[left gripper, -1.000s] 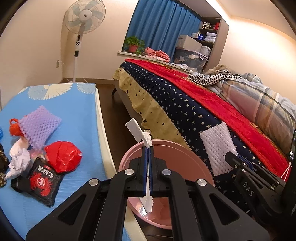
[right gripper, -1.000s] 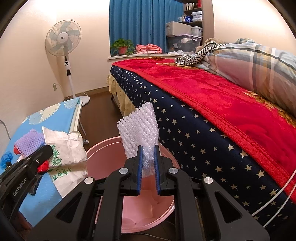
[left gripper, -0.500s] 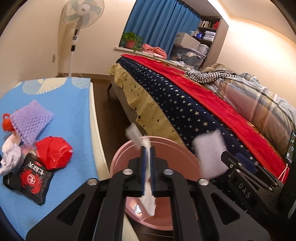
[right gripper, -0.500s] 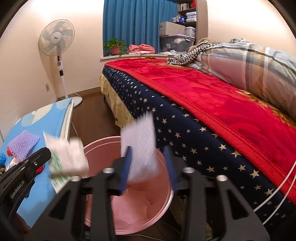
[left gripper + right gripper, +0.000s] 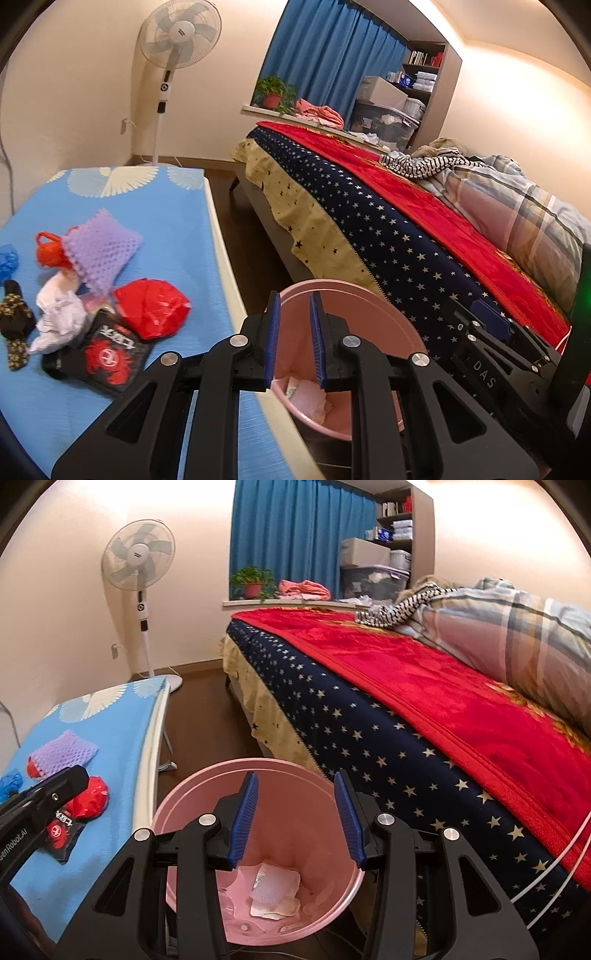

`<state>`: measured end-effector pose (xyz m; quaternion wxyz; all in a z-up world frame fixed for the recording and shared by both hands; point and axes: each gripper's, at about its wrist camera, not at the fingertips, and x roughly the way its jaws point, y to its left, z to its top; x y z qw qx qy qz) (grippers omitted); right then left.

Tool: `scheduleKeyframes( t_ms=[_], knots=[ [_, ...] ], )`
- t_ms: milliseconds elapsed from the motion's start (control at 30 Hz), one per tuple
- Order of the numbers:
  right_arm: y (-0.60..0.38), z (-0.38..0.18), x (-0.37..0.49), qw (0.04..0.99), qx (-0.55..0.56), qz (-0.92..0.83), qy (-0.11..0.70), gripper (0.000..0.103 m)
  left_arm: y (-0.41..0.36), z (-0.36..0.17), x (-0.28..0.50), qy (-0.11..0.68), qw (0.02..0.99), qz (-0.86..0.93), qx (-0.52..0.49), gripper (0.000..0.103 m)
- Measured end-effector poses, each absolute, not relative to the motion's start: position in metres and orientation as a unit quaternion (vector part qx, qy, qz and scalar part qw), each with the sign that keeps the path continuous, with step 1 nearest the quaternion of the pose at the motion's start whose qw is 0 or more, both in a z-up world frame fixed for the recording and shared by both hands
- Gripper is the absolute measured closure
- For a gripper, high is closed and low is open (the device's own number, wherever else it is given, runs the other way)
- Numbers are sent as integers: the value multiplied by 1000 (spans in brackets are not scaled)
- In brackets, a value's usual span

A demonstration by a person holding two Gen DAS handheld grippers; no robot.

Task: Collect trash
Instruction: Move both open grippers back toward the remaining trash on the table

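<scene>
A pink bin (image 5: 184, 805) stands on the floor between the blue table and the bed; it also shows in the left wrist view (image 5: 369, 317). White foam net and paper (image 5: 275, 890) lie at its bottom. My right gripper (image 5: 295, 816) is open and empty above the bin. My left gripper (image 5: 295, 339) is open and empty over the bin's left rim. On the blue table (image 5: 155, 221) lie a purple foam net (image 5: 101, 249), a red bag (image 5: 151, 308), a black crab packet (image 5: 107, 354) and crumpled white paper (image 5: 59, 319).
A bed with a starred navy cover and red blanket (image 5: 424, 686) runs along the right. A standing fan (image 5: 173, 55) is by the far wall. A blue scrap (image 5: 7, 258) and a dark patterned item (image 5: 14, 325) lie at the table's left edge.
Both grippers opened. The left let go of the white paper and the right let go of the white foam net; both pieces fell into the pink bin.
</scene>
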<state>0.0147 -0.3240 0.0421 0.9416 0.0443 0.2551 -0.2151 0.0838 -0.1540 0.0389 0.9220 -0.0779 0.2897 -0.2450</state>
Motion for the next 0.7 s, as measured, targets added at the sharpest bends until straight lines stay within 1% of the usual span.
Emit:
scheduleKeyframes(
  t_ms=[367,700],
  knots=[
    [-298,54,9,953,33,-185,237,59,-121,53,64,270,935,-221,-66,87],
    [-275,61,4,963,48,-137,225,59,-74,53,45,271,946,-163,-66,87]
  ],
)
